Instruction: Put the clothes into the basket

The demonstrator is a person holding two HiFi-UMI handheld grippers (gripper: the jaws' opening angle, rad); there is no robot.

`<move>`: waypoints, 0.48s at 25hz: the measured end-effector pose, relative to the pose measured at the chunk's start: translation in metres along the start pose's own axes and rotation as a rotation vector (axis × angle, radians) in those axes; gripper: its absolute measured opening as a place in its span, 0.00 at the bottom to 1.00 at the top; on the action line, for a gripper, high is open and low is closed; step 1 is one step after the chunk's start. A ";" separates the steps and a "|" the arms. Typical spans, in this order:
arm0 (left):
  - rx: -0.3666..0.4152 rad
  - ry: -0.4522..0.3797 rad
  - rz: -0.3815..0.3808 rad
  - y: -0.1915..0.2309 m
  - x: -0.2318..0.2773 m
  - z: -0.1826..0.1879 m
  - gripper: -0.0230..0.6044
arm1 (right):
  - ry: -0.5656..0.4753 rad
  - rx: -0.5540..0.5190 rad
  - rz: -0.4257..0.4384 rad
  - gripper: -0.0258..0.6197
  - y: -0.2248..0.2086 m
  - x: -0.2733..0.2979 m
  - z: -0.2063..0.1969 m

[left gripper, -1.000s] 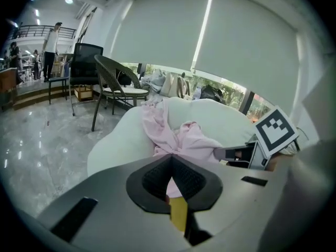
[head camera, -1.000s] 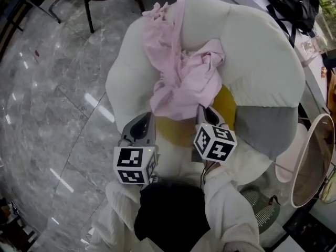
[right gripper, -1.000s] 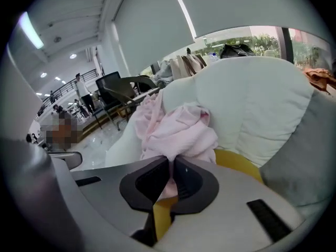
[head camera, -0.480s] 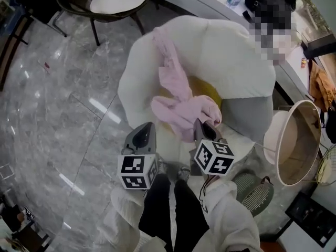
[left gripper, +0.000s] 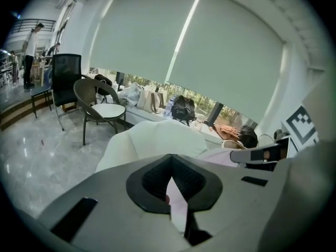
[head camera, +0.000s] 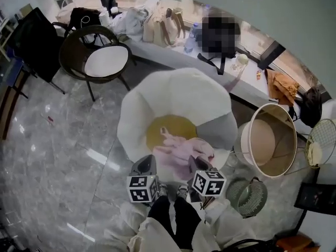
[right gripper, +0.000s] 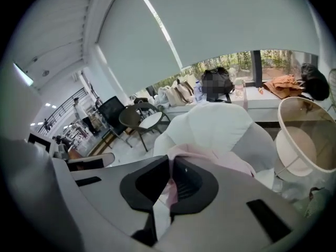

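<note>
Here the pink garment [head camera: 181, 152] is a pale, thin, crumpled cloth, gathered into soft folds and bunched into a loose heap rather than spread out. It is held up between the two tongs in front of the person, over the front edge of a white armchair [head camera: 173, 93] and just below the chair's yellow seat cushion [head camera: 169, 127] as the head view shows it. Whether its lower folds touch the chair cannot be told.

The left tongs [head camera: 148, 160] are pressed together on a narrow strip of the cloth, which shows as a pale pink sliver in the gap between the dark pads. The right tongs [head camera: 202, 165] are likewise clamped on the garment's other side, with pink folds spilling over the jaw tips towards the chair.

The basket [head camera: 250, 140], round with a cream rim and a tan inside, stands on the grey marble floor [head camera: 58, 140] just right of the armchair. The garment is outside it, to its left.
</note>
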State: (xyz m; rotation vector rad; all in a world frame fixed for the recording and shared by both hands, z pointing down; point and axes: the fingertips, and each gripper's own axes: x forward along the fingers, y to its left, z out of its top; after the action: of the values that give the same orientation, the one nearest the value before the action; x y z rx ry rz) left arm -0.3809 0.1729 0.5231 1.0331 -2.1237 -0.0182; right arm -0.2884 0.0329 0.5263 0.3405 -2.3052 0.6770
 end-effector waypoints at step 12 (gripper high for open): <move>0.136 0.015 -0.172 -0.096 -0.029 0.041 0.05 | -0.212 0.066 -0.109 0.09 -0.008 -0.124 0.064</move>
State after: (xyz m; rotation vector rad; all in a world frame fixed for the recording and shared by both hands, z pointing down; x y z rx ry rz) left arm -0.3313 0.1161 0.4452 1.2902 -2.0387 0.0510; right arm -0.2315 -0.0035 0.4040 0.5901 -2.4458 0.6917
